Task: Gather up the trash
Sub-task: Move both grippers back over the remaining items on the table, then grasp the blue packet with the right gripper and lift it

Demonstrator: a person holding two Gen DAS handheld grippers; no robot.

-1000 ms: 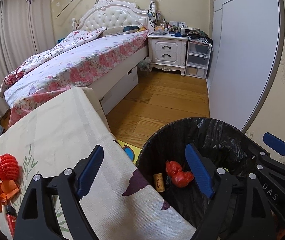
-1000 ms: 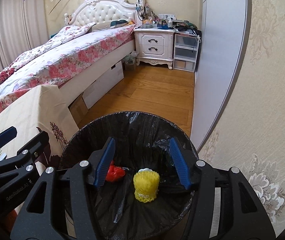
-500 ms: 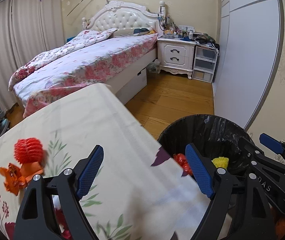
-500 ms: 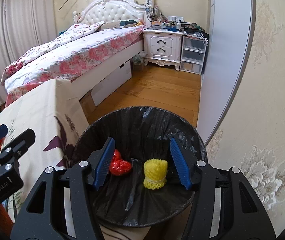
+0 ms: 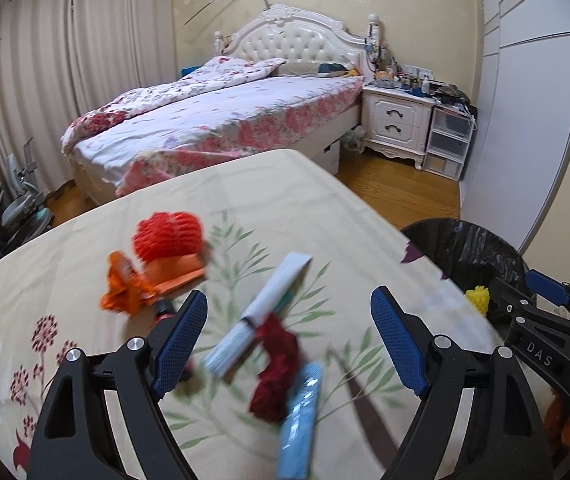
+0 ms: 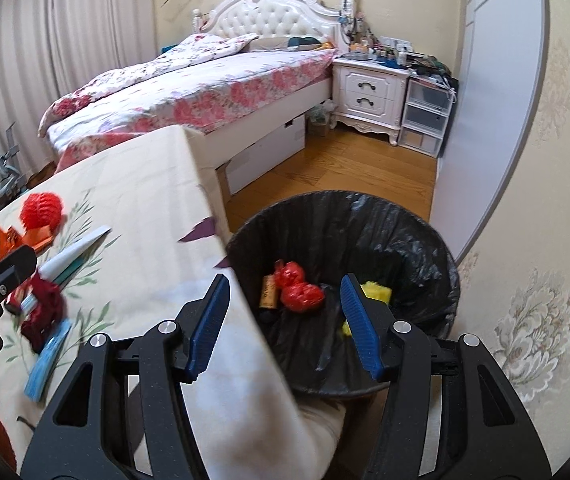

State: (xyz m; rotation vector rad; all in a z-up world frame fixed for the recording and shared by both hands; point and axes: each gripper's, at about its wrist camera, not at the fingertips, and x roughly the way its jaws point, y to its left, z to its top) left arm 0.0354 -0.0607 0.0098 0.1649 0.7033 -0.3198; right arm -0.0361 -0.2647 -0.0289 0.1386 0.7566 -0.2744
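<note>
My left gripper (image 5: 289, 294) is open and empty above the cloth-covered table (image 5: 325, 216). Below its jaws lie a white tube (image 5: 281, 284), a dark red scrap (image 5: 277, 364) and a blue packet (image 5: 301, 420). A red foam net (image 5: 167, 236) and an orange wrapper (image 5: 137, 288) lie further left. My right gripper (image 6: 285, 280) is open with nothing in it, over the table's edge and the black-lined bin (image 6: 345, 220). Inside the bin are red scraps (image 6: 299, 294), a cork (image 6: 268, 292) and a yellow foam net (image 6: 377, 291).
A bed (image 5: 225, 128) stands behind the table, with a white nightstand (image 5: 397, 120) and plastic drawers (image 5: 449, 144) beside it. A wardrobe door (image 6: 493, 100) and a papered wall (image 6: 545, 240) close in the bin's right side. Bare wood floor (image 6: 345, 168) lies beyond the bin.
Both grippers have swung left, away from the bin and over the table. The table litter has come under the left jaws. The bin has slid to the right in both views.
</note>
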